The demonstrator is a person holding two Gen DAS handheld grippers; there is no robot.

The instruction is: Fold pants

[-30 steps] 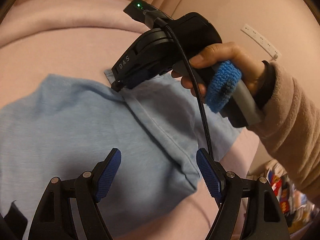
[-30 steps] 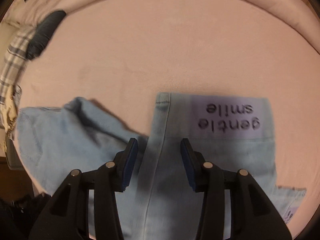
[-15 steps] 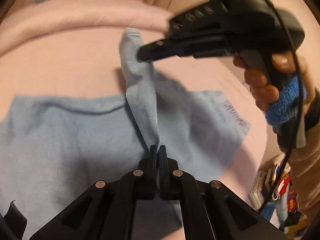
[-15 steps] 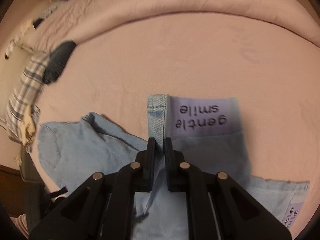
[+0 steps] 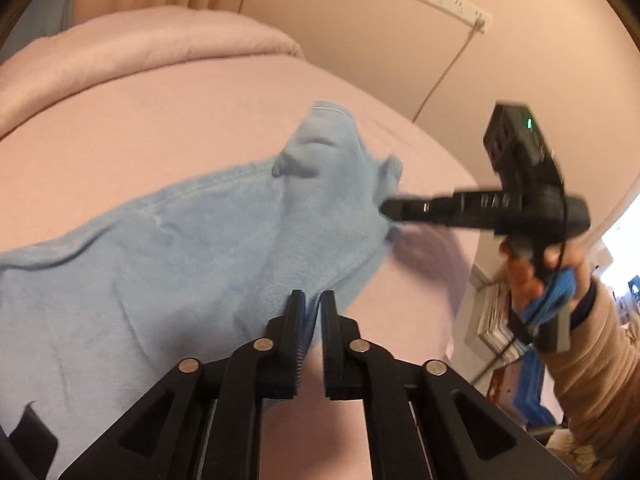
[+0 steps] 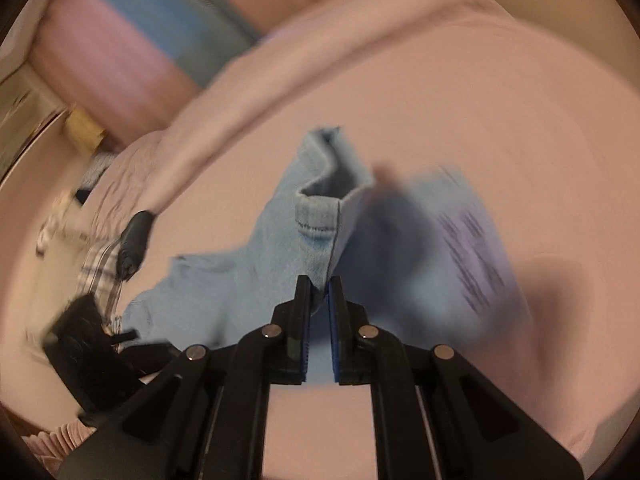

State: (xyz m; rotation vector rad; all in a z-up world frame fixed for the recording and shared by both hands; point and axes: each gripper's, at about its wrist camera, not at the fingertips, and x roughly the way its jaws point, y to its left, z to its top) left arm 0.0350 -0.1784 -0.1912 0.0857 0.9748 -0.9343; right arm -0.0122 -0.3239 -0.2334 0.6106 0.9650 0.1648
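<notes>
The light blue denim pants [image 5: 168, 240] lie partly on the pink bed, with one end lifted off it. My left gripper [image 5: 312, 300] is shut on a fold of the pants' fabric. My right gripper [image 5: 386, 210] shows in the left wrist view, pinching the raised edge of the pants. In the right wrist view my right gripper [image 6: 319, 286] is shut on the pants [image 6: 320, 216] near a stitched hem, and a lilac printed label [image 6: 476, 248] hangs blurred to the right.
The pink bed cover [image 5: 180, 112] fills both views. A rolled pink duvet [image 5: 152, 40] lies at the back. A dark sock [image 6: 134, 242] and plaid cloth [image 6: 100, 276] lie at the left. A wall cable [image 5: 444, 68] and cluttered shelves [image 5: 504, 328] are on the right.
Both grippers closed on the pants and have lifted the fabric off the bed. The right gripper has swung to the right, and the views are blurred with motion.
</notes>
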